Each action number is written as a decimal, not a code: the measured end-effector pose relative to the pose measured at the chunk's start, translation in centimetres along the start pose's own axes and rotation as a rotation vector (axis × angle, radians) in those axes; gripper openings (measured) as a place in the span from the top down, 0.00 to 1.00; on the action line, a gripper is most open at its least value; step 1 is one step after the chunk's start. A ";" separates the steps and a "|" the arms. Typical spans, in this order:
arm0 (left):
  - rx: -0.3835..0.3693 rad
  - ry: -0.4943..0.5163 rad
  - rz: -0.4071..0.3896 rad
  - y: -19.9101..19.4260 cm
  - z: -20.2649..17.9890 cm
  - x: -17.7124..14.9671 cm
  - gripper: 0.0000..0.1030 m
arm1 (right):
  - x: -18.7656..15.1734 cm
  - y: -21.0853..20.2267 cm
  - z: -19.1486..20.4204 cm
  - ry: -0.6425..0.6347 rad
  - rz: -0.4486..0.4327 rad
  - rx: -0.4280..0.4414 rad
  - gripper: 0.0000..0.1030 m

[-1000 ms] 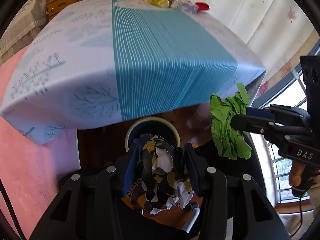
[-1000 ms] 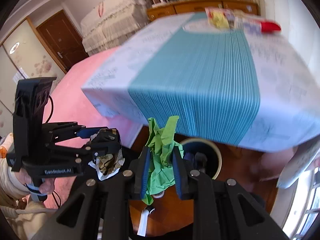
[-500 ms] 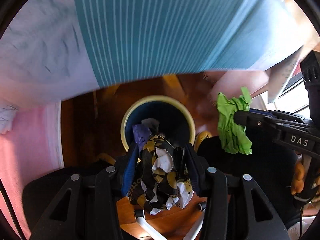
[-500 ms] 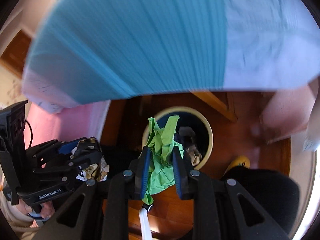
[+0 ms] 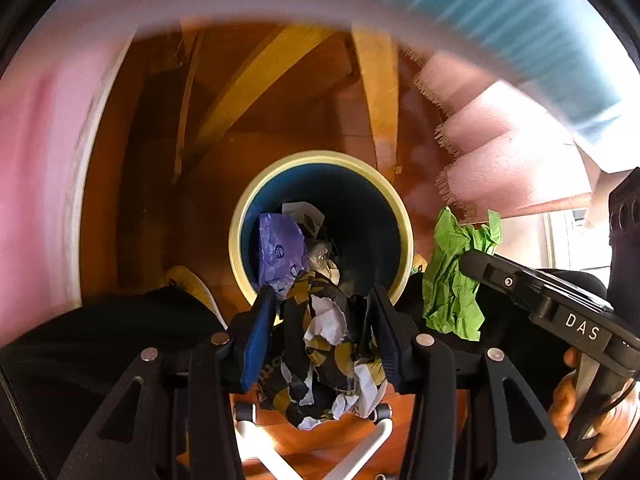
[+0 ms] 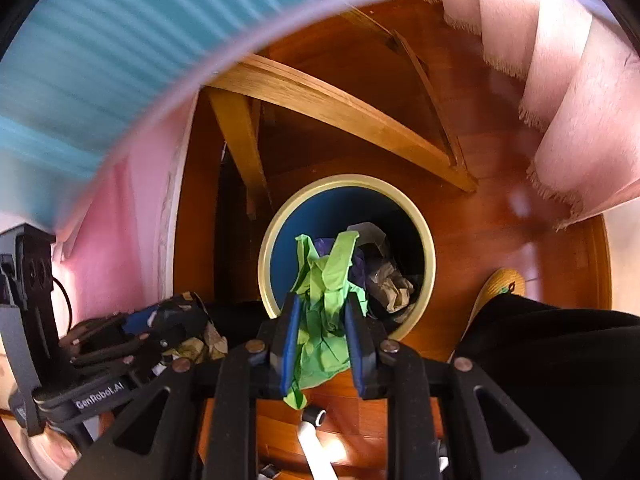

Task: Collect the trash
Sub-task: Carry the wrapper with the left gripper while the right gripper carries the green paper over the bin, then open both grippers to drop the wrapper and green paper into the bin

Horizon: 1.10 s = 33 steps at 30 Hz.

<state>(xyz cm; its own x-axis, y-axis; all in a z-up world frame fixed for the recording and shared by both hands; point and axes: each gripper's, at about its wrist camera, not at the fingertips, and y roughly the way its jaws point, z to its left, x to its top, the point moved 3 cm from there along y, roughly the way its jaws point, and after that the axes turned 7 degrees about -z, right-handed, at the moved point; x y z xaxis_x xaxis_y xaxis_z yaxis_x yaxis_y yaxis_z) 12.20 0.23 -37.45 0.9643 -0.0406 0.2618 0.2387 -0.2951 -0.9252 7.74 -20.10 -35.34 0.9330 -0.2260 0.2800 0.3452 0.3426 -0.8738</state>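
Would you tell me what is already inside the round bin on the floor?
Inside the bin: a purple wrapper, clear plastic and crumpled brownish paper. Its near side and bottom are hidden by the held wads.

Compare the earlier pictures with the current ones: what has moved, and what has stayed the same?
Both grippers have come down from the level of the tabletop to just above the bin on the floor under the table. Nothing was let go: the left gripper still clamps the black-and-yellow crumpled wrapper, and the right gripper still clamps the green crumpled paper. The bin and the trash already in it are unchanged.
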 end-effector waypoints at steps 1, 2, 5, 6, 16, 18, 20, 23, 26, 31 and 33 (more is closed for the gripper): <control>-0.004 -0.011 0.011 0.5 0.1 0.0 0.55 | 0.2 0.3 -0.3 0.004 0.001 -0.001 0.78; -0.008 -0.021 0.022 1.1 0.3 0.1 0.55 | 0.3 0.8 -0.4 0.013 0.003 -0.003 0.78; -0.019 -0.047 0.048 2.3 0.5 0.3 0.55 | 0.7 1.7 -0.8 0.032 0.007 -0.009 0.78; -0.022 -0.055 0.054 2.6 0.6 0.4 0.55 | 0.8 2.1 -0.9 0.039 0.009 -0.013 0.78; -0.024 -0.119 0.099 4.9 1.5 0.9 0.43 | 1.4 4.2 -1.1 0.086 0.032 -0.029 0.76; -0.011 -0.121 0.114 5.3 1.5 0.8 0.39 | 1.4 4.5 -1.3 0.104 0.038 -0.031 0.75; 0.002 -0.123 0.120 5.5 1.6 0.8 0.35 | 1.3 4.6 -1.4 0.112 0.046 -0.036 0.75; 0.004 -0.127 0.119 5.5 1.7 0.8 0.28 | 1.2 4.8 -1.4 0.108 0.055 -0.049 0.75; 0.004 -0.130 0.111 5.2 1.8 0.8 0.22 | 1.0 4.9 -1.4 0.098 0.062 -0.061 0.74; 0.006 -0.131 0.116 5.3 2.0 0.8 0.21 | 0.9 5.0 -1.5 0.081 0.071 -0.089 0.74; 0.010 -0.130 0.116 5.3 2.1 0.8 0.21 | 0.8 5.1 -1.6 0.074 0.076 -0.098 0.74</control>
<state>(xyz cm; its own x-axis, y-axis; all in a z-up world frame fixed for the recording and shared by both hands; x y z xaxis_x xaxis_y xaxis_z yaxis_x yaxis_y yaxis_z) 14.45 0.60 -42.72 0.9920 0.0496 0.1158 0.1252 -0.2864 -0.9499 10.09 -19.96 -40.17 0.9447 -0.2709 0.1847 0.2590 0.2711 -0.9270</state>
